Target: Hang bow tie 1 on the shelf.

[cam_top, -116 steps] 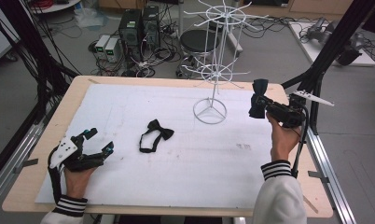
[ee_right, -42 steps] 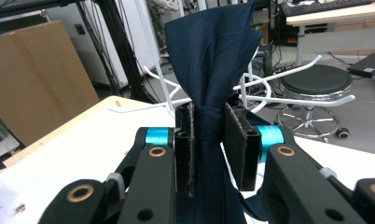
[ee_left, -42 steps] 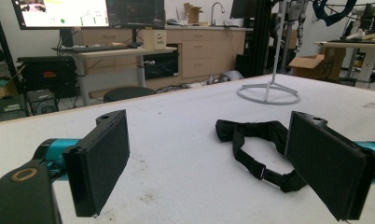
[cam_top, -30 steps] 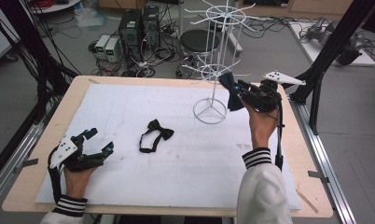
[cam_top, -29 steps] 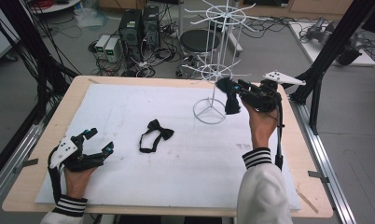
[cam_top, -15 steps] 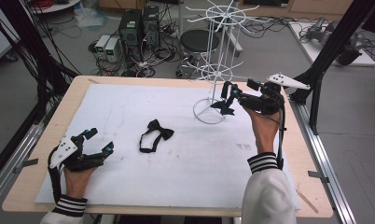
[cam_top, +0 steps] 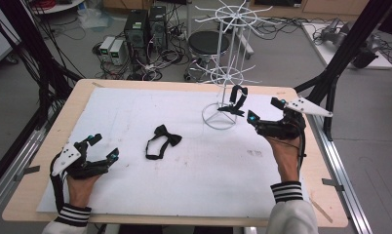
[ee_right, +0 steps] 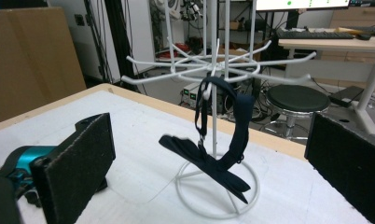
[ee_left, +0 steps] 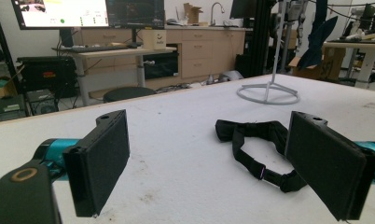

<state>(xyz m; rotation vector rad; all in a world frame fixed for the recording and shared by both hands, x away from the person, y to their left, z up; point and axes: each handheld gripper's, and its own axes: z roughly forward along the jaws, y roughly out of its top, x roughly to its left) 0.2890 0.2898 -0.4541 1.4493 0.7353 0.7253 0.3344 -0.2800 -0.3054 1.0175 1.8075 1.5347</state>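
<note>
right gripper view: hung bow tie (ee_right: 213, 154) draped by its strap on a lower arm of the wire stand (ee_right: 213, 74), clear of the right gripper (ee_right: 209, 179), jaws just spread wide, nothing between. hanging step judged done. next: second bow tie (cam_top: 163, 140) flat on the counter (cam_top: 135, 204), awaiting pickup. left gripper (ee_left: 209, 158) resting nearby, jaws open, empty.

A black round stool (cam_top: 208, 43) and computer towers (cam_top: 144, 24) stand on the floor beyond the table (cam_top: 325, 195).
</note>
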